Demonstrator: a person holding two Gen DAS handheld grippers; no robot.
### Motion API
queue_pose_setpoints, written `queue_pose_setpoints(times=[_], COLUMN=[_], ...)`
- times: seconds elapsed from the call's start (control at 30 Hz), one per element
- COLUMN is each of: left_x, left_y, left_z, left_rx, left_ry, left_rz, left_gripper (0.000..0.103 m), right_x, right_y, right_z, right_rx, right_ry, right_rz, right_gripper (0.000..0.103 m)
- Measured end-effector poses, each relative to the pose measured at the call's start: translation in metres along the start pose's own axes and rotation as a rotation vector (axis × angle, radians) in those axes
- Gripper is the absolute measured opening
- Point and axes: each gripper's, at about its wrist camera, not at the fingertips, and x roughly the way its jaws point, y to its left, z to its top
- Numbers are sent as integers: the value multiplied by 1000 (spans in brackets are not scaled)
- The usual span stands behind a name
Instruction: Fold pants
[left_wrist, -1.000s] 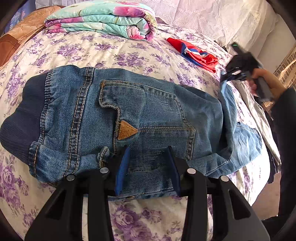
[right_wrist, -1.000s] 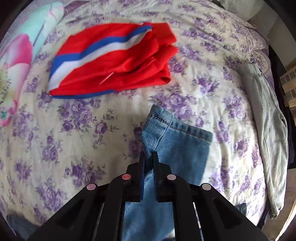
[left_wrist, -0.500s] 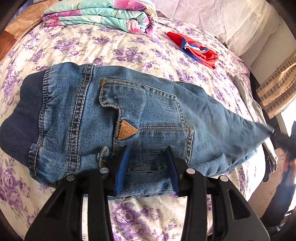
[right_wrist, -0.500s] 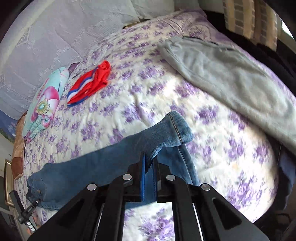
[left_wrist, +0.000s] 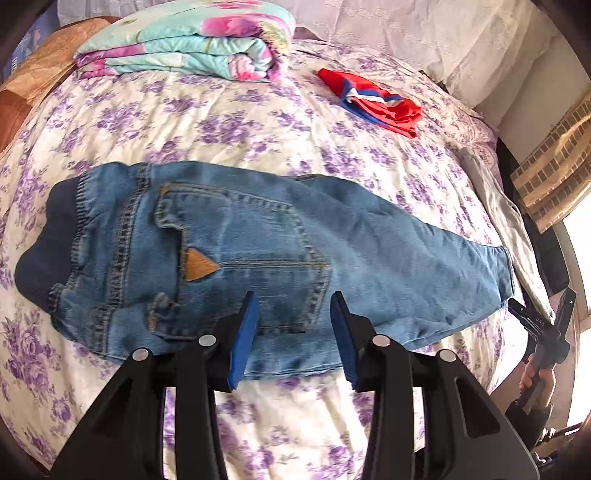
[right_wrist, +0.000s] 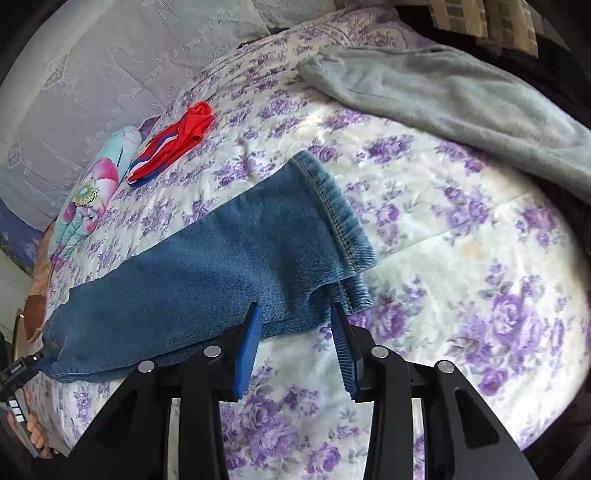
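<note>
Blue denim pants (left_wrist: 258, 254) lie flat across the flowered bedspread, folded lengthwise, dark elastic waistband at the left and leg cuffs at the right. My left gripper (left_wrist: 293, 332) is open, its blue pads over the pants' near edge below the back pocket. In the right wrist view the leg cuffs (right_wrist: 340, 218) lie flat. My right gripper (right_wrist: 295, 339) is open just short of the cuff end, holding nothing. It also shows in the left wrist view (left_wrist: 541, 325) past the cuffs.
A folded flowered quilt (left_wrist: 192, 40) and a red, white and blue garment (left_wrist: 373, 99) lie at the far side of the bed. A grey-green garment (right_wrist: 443, 96) lies along the bed's right edge. White pillows (right_wrist: 110, 66) line the headboard.
My right gripper pulled the leg out straight to the right, laid it flat and opened, letting the cuff go. My left gripper drew back a little, still open.
</note>
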Motion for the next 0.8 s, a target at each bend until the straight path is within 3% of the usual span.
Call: queue_pose_setpoints(times=[0.07, 0.1, 0.13, 0.2, 0.3, 0.4, 0.53, 0.67, 0.8], left_x=[14, 25, 35, 38, 35, 31, 28, 29, 29], left_y=[-17, -23, -28, -38, -44, -39, -29, -26, -26], left_z=[2, 0, -4, -15, -28, -34, -32, -30, -31], left_rx=[32, 48, 65, 116, 164, 171, 136, 128, 137], left_ry=[23, 49, 62, 24, -17, -36, -42, -35, -38], left_rz=[-20, -20, 0, 52, 92, 65, -13, -45, -50], left_gripper=[44, 55, 58, 62, 62, 62, 62, 62, 62], right_x=[-23, -32, -41, -49, -35, -12, 23, 73, 104], right_y=[6, 12, 17, 41, 109, 199, 321, 397, 413], right_z=[2, 3, 5, 11, 24, 32, 30, 18, 5], right_rx=[-45, -64, -84, -151, -317, -500, -731, -881, -968], right_ry=[-83, -117, -138, -148, -69, 13, 96, 178, 225], right_rz=[-100, -117, -95, 21, 204, 364, 489, 448, 397], right_gripper=[39, 41, 43, 45, 46, 46, 46, 46, 45])
